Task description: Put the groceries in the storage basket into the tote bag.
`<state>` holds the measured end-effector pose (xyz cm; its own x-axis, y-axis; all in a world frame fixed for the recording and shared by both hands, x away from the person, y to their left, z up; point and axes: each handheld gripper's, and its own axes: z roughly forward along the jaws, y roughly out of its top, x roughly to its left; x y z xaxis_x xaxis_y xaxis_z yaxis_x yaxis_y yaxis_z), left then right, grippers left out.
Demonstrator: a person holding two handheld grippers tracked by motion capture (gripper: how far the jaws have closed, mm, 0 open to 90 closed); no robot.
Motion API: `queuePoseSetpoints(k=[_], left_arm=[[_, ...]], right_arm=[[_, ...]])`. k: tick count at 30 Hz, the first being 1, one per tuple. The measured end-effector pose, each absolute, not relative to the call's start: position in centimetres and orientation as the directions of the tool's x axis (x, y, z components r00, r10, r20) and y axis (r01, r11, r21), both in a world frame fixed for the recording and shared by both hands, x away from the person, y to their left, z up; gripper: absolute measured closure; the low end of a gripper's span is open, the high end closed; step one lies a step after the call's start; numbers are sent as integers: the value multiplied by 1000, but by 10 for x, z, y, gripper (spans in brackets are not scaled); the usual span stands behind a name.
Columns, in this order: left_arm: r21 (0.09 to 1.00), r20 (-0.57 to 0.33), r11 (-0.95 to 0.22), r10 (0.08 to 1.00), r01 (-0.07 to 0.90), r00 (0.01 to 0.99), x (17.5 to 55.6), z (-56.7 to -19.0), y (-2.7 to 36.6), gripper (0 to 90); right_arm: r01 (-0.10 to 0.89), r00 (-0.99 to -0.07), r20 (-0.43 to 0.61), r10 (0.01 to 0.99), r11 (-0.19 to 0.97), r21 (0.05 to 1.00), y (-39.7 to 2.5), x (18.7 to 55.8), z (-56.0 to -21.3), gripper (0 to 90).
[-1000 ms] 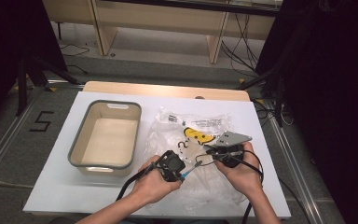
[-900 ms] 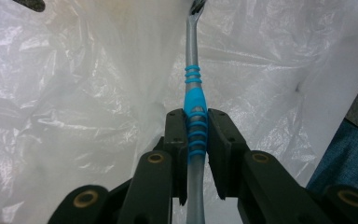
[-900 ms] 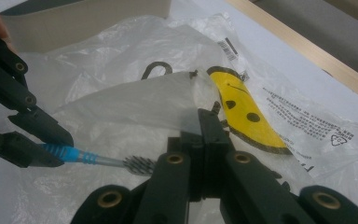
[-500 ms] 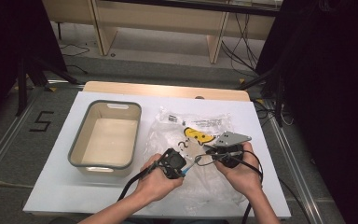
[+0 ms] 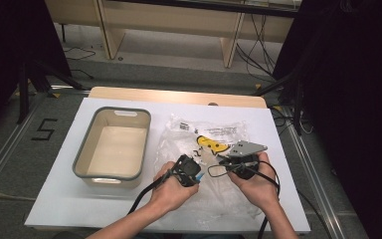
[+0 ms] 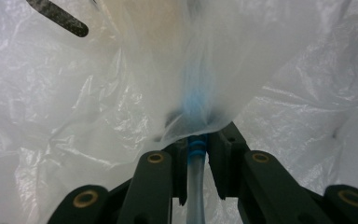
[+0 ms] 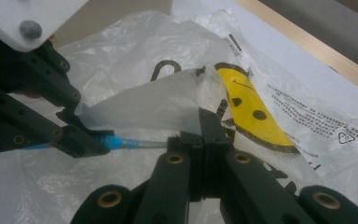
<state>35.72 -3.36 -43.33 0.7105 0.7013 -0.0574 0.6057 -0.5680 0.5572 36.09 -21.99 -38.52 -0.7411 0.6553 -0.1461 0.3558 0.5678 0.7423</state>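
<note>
Left gripper point(image 6: 196, 140): its two black jaws are pressed onto a thin clear tube with a blue ribbed end point(image 6: 196, 148), which stands between them and runs up under a fold of the crinkled translucent plastic bag point(image 6: 98, 107). In the right gripper view the same tube point(image 7: 121, 142) lies level between the left gripper point(image 7: 91, 140) and the right gripper point(image 7: 200, 126).

Right gripper: jaws drawn together on a raised flap of the bag's film point(image 7: 154, 112); the tube's far end reaches these jaws — whether they also pinch it cannot be told, as the film hides the contact.

In the high view both grippers, left point(image 5: 186, 171) and right point(image 5: 238, 162), sit close together over the near half of the bag point(image 5: 214, 130), each held in a hand. The bag, printed with a yellow smiling face point(image 5: 211, 145), lies flat on the white table top point(image 5: 54, 199).

Beside the bag, on the left gripper's side — a cream rectangular plastic tub with a grey rim point(image 5: 92, 142).
</note>
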Motion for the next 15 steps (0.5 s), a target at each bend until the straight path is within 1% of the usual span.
queuePoseSetpoints(k=[4, 15], left_arm=[[565, -40, -568, 705, 599, 708, 358, -435, -37, 781], [573, -46, -549, 720, 609, 692, 361, -439, -43, 781]], right_arm=[[357, -741, -149, 654, 573, 738, -220, 362, -386, 900], [369, -739, -139, 660, 568, 736, -219, 362, -389, 900]])
